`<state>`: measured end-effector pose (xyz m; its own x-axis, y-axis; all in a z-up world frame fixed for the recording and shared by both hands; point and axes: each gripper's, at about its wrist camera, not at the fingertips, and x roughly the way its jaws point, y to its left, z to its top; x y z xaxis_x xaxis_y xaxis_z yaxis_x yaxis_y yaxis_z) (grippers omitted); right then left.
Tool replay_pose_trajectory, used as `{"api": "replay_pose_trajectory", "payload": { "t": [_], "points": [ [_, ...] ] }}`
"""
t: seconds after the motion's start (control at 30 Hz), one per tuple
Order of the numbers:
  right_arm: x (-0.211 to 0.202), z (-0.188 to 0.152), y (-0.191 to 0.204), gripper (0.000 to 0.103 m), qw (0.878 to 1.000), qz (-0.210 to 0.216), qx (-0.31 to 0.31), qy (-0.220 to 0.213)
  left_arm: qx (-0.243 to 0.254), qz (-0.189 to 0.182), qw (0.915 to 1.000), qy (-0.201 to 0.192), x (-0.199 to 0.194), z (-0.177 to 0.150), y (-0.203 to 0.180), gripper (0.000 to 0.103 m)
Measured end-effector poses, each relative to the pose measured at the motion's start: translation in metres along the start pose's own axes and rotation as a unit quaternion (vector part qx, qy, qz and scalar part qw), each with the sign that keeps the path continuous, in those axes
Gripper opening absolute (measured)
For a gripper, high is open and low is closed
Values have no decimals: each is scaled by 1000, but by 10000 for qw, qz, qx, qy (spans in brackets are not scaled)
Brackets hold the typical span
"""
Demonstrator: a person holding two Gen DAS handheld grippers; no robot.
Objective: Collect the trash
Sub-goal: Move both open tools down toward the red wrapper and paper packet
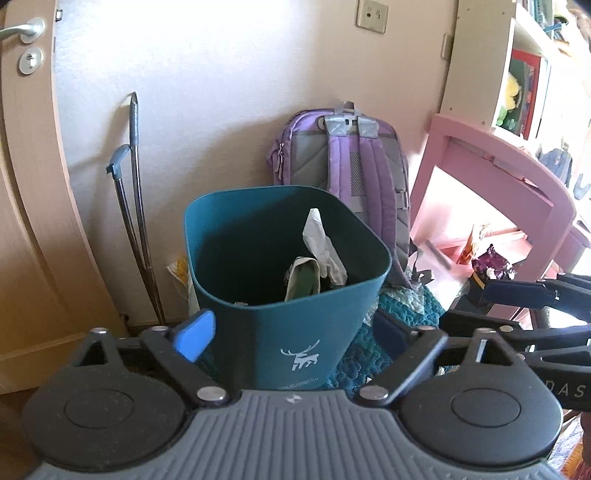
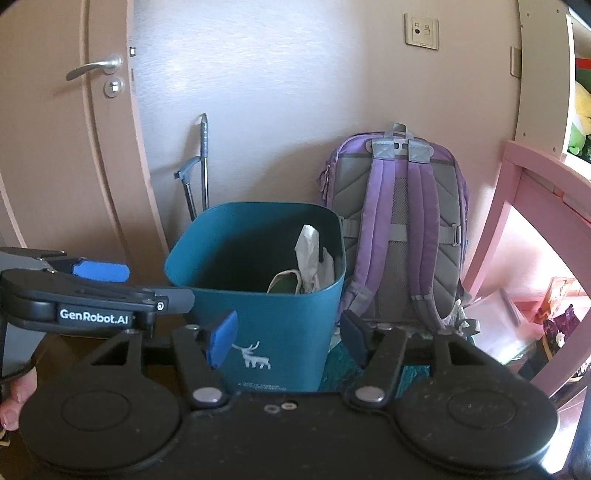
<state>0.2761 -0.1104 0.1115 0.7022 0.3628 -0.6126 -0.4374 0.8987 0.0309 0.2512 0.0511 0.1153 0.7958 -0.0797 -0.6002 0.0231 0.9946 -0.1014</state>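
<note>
Teal wastebasket (image 1: 295,314) on floor against wall, white crumpled tissue (image 1: 323,247) and green-lined wrapper (image 1: 301,277) inside | left gripper (image 1: 291,332) spread wide, empty | right gripper (image 2: 288,338) parted, empty | purple backpack (image 2: 399,229) just behind

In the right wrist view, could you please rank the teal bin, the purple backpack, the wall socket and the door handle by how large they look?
1. purple backpack and teal bin: look alike; the bin is nearer, so unranked.
2. door handle
3. wall socket
</note>
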Motion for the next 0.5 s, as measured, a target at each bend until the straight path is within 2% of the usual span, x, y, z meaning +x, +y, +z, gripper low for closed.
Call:
{"api": "replay_pose_trajectory", "payload": {
  "t": [0.13,0.27,0.37,0.5],
  "points": [
    [-8,-11,2,63,10000,18,7,58,84,-75,9999,-106,-11,-15,-1,101],
    [-7,-33,-1,64,9996,53,147,234,237,-267,9994,-29,-15,-43,0,102],
    [6,-65,-8,65,9982,10,264,537,364,-457,9981,180,-10,-79,-1,102],
    [49,-122,-22,65,9915,-180,461,1203,519,-423,9959,610,16,-138,-4,102]
  ]
}}
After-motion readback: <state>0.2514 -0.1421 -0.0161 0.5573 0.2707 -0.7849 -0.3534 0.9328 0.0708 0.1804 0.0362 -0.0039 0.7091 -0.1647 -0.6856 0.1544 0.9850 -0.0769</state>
